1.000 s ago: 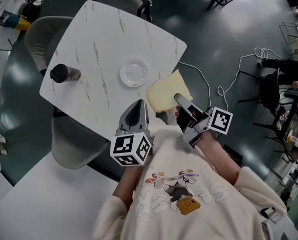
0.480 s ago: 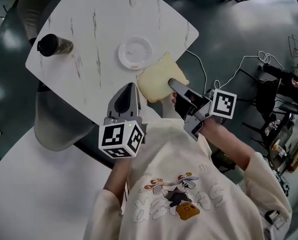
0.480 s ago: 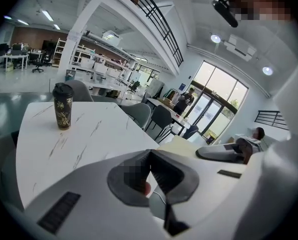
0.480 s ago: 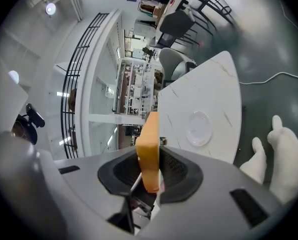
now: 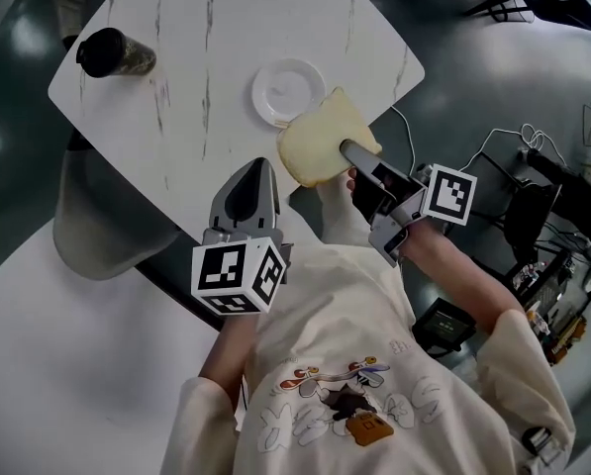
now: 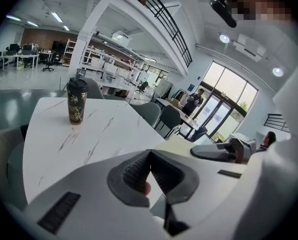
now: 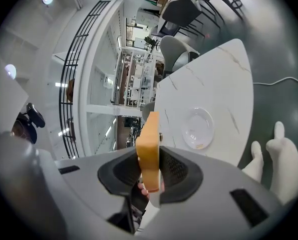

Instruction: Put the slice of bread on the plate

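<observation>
A pale yellow slice of bread hangs over the near right edge of the white marble table. My right gripper is shut on its near side. In the right gripper view the bread stands edge-on between the pads of the right gripper. The small white plate lies bare just beyond the slice, and the bread's far corner reaches its rim. The plate also shows ahead of the jaws. My left gripper hovers at the table's near edge, left of the bread, shut with nothing in it.
A dark patterned cup with a lid stands at the table's far left corner, and the cup shows upright in the left gripper view. A grey chair sits under the table's left edge. Cables trail on the floor at right.
The right gripper has carried the bread forward toward the plate, so the slice's far corner now reaches the rim. The left gripper has come down slightly near the table's edge.
</observation>
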`<state>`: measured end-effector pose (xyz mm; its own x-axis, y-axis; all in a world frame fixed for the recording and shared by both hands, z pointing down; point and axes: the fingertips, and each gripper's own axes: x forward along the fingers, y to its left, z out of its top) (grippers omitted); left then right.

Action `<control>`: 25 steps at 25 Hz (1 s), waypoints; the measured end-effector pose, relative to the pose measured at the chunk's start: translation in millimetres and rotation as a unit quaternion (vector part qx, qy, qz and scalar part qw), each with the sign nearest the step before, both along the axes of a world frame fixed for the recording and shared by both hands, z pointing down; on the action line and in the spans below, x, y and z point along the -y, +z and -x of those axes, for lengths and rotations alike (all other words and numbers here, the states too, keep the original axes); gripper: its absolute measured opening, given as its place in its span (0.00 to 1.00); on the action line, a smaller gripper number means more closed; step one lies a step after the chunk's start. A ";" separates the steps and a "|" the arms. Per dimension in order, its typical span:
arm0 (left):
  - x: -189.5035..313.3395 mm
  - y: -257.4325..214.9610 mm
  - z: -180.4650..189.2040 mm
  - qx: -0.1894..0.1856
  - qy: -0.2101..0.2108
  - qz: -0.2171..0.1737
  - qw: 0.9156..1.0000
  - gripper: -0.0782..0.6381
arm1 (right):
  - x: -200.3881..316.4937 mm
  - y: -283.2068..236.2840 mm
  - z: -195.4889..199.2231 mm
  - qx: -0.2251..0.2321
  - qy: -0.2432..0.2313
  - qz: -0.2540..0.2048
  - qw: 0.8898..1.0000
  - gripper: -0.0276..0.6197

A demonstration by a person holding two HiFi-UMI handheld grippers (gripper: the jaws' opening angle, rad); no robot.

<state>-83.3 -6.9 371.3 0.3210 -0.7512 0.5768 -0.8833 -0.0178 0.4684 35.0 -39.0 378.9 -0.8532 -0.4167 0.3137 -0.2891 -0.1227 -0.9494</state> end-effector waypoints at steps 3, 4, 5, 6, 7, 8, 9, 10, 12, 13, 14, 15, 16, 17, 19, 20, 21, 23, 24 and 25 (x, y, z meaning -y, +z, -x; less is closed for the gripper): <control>2.3 9.0 2.2 0.003 -0.008 0.003 1.000 0.12 | 6.0 9.3 3.9 0.000 -0.004 0.003 1.000 0.19; 4.5 14.1 3.7 0.004 -0.010 0.005 1.000 0.12 | 9.4 14.3 5.8 -0.001 -0.004 0.004 1.000 0.19; 7.6 22.0 5.8 0.004 -0.013 0.007 1.000 0.12 | 13.8 21.8 8.3 -0.002 -0.003 0.006 1.000 0.19; 12.1 33.1 8.7 0.003 -0.014 0.009 1.000 0.12 | 19.3 32.6 11.6 -0.005 -0.003 0.007 1.000 0.19; 17.6 46.6 12.2 0.000 -0.015 0.011 1.000 0.12 | 25.9 45.8 15.6 -0.008 -0.002 0.008 1.000 0.19; 23.4 60.2 15.8 -0.002 -0.016 0.012 1.000 0.12 | 32.7 59.3 19.7 -0.012 -0.002 0.008 1.000 0.19; 28.1 71.1 18.7 -0.004 -0.017 0.012 1.000 0.12 | 38.7 70.2 23.2 -0.016 -0.003 0.006 1.000 0.19; 30.8 77.6 20.3 -0.003 -0.018 0.013 1.000 0.12 | 43.0 76.7 25.9 -0.019 -0.004 0.004 1.000 0.19; 30.1 78.7 19.8 -0.001 -0.023 0.016 1.000 0.12 | 46.2 79.0 28.5 -0.020 -0.008 -0.001 1.000 0.19; 28.3 76.6 18.4 -0.001 -0.027 0.018 0.999 0.12 | 46.2 77.9 28.9 -0.020 -0.009 0.000 1.000 0.19; 26.5 74.7 16.6 -0.001 -0.031 0.020 0.999 0.12 | 45.9 76.9 29.1 -0.019 -0.010 0.001 1.000 0.19; 25.0 73.4 14.8 0.000 -0.035 0.021 0.999 0.12 | 45.7 76.3 29.5 -0.017 -0.010 0.004 1.000 0.19; 24.0 72.5 13.4 0.001 -0.040 0.021 0.999 0.12 | 45.4 75.8 30.0 -0.015 -0.010 0.006 1.000 0.19; 23.2 71.7 12.3 0.005 -0.043 0.020 0.999 0.12 | 44.9 75.3 30.7 -0.013 -0.010 0.008 1.000 0.19; 21.6 70.3 10.3 0.010 -0.049 0.021 0.999 0.12 | 43.7 74.3 32.0 -0.012 -0.011 0.011 1.000 0.19; 20.6 70.2 8.9 0.009 -0.053 0.024 0.998 0.12 | 43.3 74.3 32.1 -0.014 -0.013 0.011 1.000 0.19; 19.5 70.3 7.0 0.007 -0.056 0.026 0.998 0.12 | 43.2 74.9 31.8 -0.016 -0.016 0.011 1.000 0.19; 17.0 69.7 2.7 0.005 -0.063 0.030 0.998 0.12 | 43.8 76.9 30.5 -0.016 -0.016 0.016 1.000 0.19; 15.1 68.5 0.3 0.004 -0.065 0.032 0.997 0.12 | 43.5 77.5 29.9 -0.014 -0.014 0.022 1.000 0.19; 12.7 66.9 -2.0 0.003 -0.068 0.035 0.997 0.12 | 42.7 77.4 29.7 -0.011 -0.011 0.029 0.999 0.19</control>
